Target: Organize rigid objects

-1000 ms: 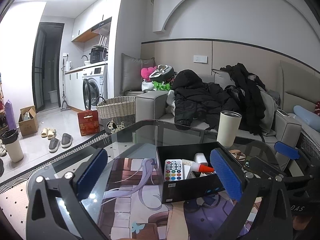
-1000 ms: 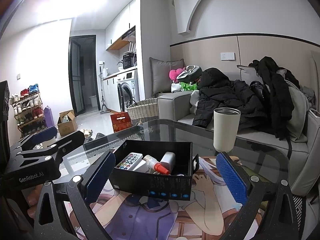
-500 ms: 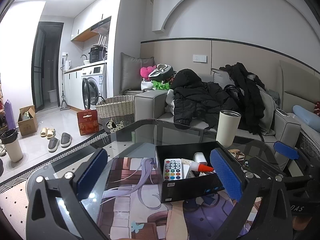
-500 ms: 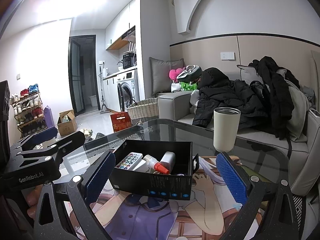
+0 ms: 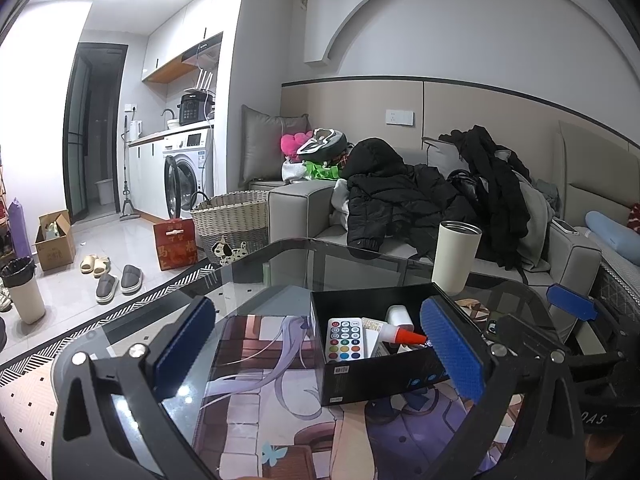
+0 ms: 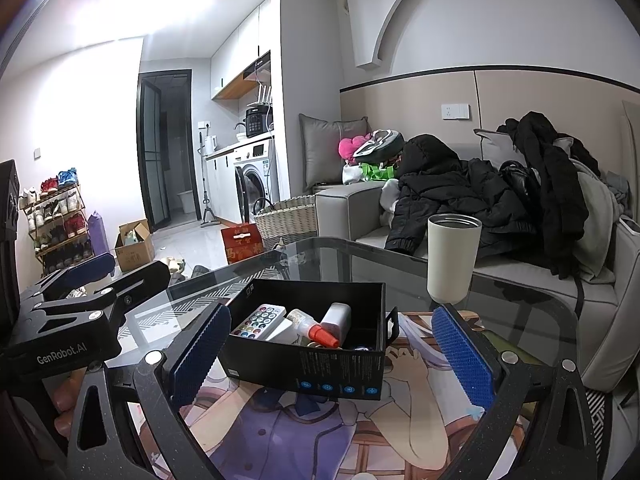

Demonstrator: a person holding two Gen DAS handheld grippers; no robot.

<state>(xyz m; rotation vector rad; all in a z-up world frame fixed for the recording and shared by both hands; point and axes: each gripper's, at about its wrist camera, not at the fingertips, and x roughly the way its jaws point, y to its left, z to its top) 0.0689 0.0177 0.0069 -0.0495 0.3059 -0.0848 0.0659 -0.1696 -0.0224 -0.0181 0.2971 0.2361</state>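
One open black cardboard box [image 6: 308, 364] sits on the printed anime mat [image 6: 320, 428] that covers the middle of the glass-topped bench [image 6: 516, 300]. Inside it three things can be counted with confidence: one white remote control with coloured round buttons [image 5: 345, 339], one small clear glue bottle with a red nozzle [image 6: 314, 328] lying on its side, and one small white bottle [image 6: 337, 316] leaning against the far wall. Beneath them lie a pale card or packet [image 5: 374, 328] and some small bits at the bottom of the box, too hidden to name. One cream cylindrical tumbler with a metal rim [image 6: 452, 258] stands upright on the glass beyond the box, well apart from it.

Two pairs of tongs are in view. The left tongs [image 5: 316, 356] are spread wide and grip nothing; their right blue pad [image 5: 452, 354] hides the box's near right corner in the left wrist view. The right tongs [image 6: 328, 360] are likewise spread wide, bracketing the box from the near side without touching it. The lower edges of both views cut off the mat and the tong bodies.
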